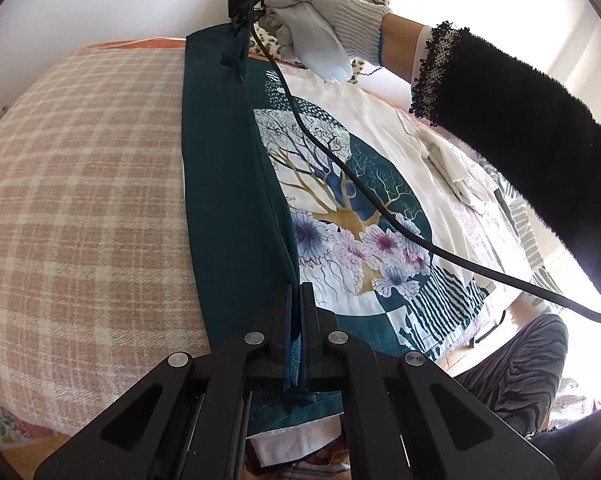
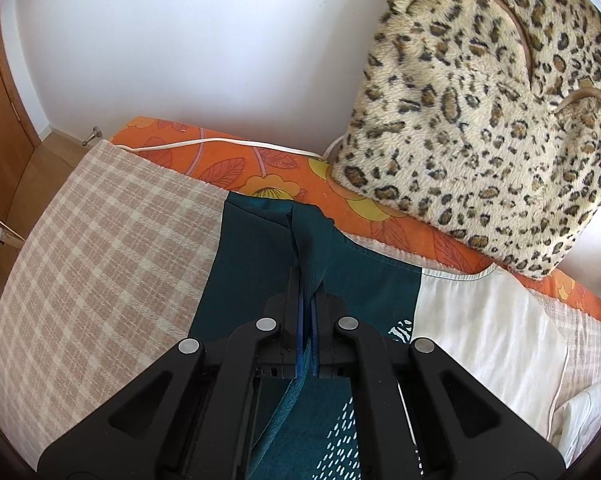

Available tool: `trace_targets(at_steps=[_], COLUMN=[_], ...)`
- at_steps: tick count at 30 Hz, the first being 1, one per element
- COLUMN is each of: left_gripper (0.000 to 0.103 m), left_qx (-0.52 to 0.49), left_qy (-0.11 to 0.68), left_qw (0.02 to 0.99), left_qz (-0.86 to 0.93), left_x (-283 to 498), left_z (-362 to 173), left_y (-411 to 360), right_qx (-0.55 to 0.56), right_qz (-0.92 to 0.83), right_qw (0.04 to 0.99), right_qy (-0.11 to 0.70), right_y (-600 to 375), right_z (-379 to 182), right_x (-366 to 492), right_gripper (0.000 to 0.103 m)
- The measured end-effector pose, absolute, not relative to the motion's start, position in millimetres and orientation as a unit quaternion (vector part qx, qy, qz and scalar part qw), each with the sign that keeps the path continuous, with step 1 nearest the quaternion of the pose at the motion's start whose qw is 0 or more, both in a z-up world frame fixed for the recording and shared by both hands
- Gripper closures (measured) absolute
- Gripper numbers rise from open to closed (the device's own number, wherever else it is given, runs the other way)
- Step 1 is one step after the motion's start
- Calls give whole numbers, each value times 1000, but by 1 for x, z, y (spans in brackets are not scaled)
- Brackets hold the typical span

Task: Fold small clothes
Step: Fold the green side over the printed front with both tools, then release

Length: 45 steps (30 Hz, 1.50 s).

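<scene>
Fingers of the left gripper (image 1: pixel 296 296) are pressed together on the near end of a folded dark-teal edge of the garment (image 1: pixel 228 184), with a sliver of the cloth showing between the pads. The right gripper (image 2: pixel 309 284) is likewise clamped on teal fabric at the far end of the same fold, the cloth pinched into a raised ridge just ahead of its tips; in the left wrist view that gripper (image 1: pixel 240 40) sits at the top, held by a gloved hand (image 1: pixel 320 12).

The garment lies spread between the two grippers, its teal band running lengthwise and its printed panel of tree and flowers (image 1: pixel 340 208) facing up to the right. A black cable (image 1: pixel 380 216) trails across the print.

Left of the teal band lies a wide stretch of checked blanket (image 1: pixel 80 184), flat and bare. Beyond the far gripper, an orange floral sheet (image 2: pixel 260 168) borders the blanket, and a leopard-print cushion (image 2: pixel 480 120) leans against the white wall. White cloth (image 2: pixel 480 320) lies to the right of the garment.
</scene>
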<state>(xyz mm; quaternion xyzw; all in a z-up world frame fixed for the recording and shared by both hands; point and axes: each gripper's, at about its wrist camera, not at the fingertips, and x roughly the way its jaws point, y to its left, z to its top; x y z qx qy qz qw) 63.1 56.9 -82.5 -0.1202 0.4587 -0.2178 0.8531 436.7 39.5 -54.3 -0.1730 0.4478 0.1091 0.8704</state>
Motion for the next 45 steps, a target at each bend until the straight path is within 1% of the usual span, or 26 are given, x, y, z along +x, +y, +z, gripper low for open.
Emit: trace_targets(at_steps=[10, 18, 21, 22, 23, 24, 25, 26, 30, 33, 36, 39, 45], left_gripper=[101, 101, 100, 93, 83, 79, 72, 65, 64, 64, 64, 64, 64], left_qx=[-85, -76, -72, -75, -84, -96, -104, -104, -117, -120, -142, -147, -97], left_qy=[476, 489, 490, 494, 502, 506, 504, 500, 460, 440, 448, 456, 490], left_qw=[839, 831, 830, 824, 814, 804, 797, 797, 815, 843, 849, 847, 833], left_qz=[-251, -255, -259, -266, -280, -298, -315, -324, -333, -285, -241, -230, -238], left_x=[62, 65, 68, 68, 69, 68, 65, 62, 50, 52, 60, 62, 63], left_z=[-90, -98, -99, -99, -99, -98, -94, -91, -73, -68, -74, -81, -98], left_y=[21, 10, 5, 4, 2, 0, 0, 0, 23, 48, 67, 72, 52], right_qx=[-148, -138, -157, -170, -181, -187, -187, -182, -196, -161, -119, -63, 6], right_qz=[65, 65, 56, 47, 39, 29, 19, 16, 11, 73, 147, 208, 230], right_qw=[871, 862, 857, 857, 856, 857, 860, 866, 882, 889, 885, 871, 842], right_qy=[465, 484, 487, 485, 483, 480, 474, 465, 429, 422, 425, 440, 488], right_y=[-37, -49, -48, -48, -48, -51, -55, -60, -70, -73, -67, -57, -45], right_z=[-69, -91, -99, -101, -102, -102, -100, -96, -76, -57, -51, -57, -93], right_x=[442, 445, 446, 446, 446, 446, 445, 441, 425, 406, 393, 385, 386], right_gripper=[100, 100, 100, 97, 93, 76, 57, 54, 53, 53, 53, 53, 53])
